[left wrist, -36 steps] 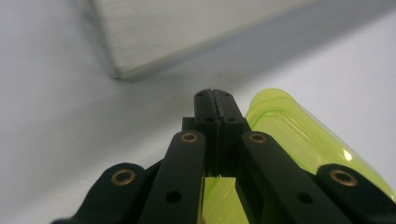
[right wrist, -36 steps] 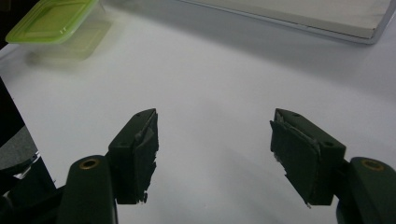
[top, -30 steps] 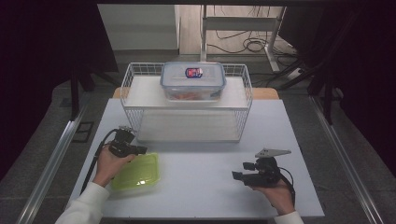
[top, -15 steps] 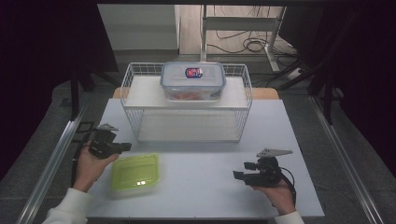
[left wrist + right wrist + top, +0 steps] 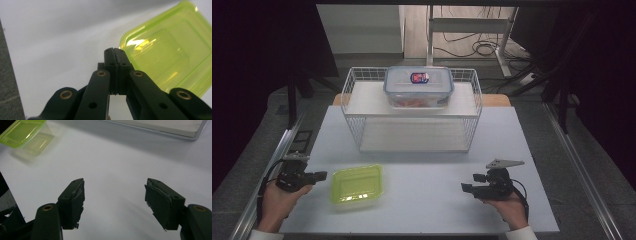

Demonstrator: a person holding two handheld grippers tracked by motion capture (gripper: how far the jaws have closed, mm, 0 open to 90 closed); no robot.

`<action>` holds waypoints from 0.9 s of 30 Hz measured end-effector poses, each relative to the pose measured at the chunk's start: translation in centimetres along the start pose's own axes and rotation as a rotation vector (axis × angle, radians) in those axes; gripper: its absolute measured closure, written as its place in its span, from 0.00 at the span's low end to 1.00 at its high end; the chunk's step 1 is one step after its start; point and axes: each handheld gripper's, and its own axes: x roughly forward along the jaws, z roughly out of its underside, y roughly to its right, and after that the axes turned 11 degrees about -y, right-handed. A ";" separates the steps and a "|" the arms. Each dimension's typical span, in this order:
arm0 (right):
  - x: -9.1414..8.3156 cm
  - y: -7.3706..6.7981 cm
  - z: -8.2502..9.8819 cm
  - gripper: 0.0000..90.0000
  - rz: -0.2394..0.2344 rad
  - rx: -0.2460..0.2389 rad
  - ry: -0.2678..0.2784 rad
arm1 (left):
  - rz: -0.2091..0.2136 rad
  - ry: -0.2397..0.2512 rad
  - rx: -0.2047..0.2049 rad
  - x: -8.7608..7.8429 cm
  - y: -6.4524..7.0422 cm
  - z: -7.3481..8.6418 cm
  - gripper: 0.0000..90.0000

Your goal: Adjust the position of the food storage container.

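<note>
A translucent lime-green container (image 5: 357, 186) lies on the white table (image 5: 422, 200) at front left, also seen in the left gripper view (image 5: 172, 55) and far off in the right gripper view (image 5: 23, 132). My left gripper (image 5: 323, 175) sits at the table's left edge, just left of the container and apart from it, its jaws shut with nothing between them (image 5: 115, 51). My right gripper (image 5: 465, 187) rests at front right, pointing left, open and empty (image 5: 115, 195). A clear lidded box (image 5: 418, 87) with red contents and a label stands on top of the wire rack (image 5: 412, 112).
The white wire rack stands at the back middle of the table, with a lower shelf (image 5: 412, 135) inside it. A metal rail (image 5: 267, 185) runs along the table's left side. Cables and table legs lie on the floor behind.
My left gripper has moved left, away from the green container to the table's left edge. The container lies free on the table. The right gripper has stayed put.
</note>
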 end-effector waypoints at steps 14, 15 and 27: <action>-0.1 0.1 0.0 0.36 0.000 0.001 0.006 | 0.058 -0.072 0.029 2.5 1.3 0.4 1.00; -0.1 0.1 0.0 0.36 0.000 0.002 0.005 | 0.061 -0.073 0.032 2.7 1.6 0.3 1.00; -0.1 0.0 0.0 0.35 -0.001 0.000 0.002 | 0.124 -0.119 0.145 4.8 6.2 -2.6 1.00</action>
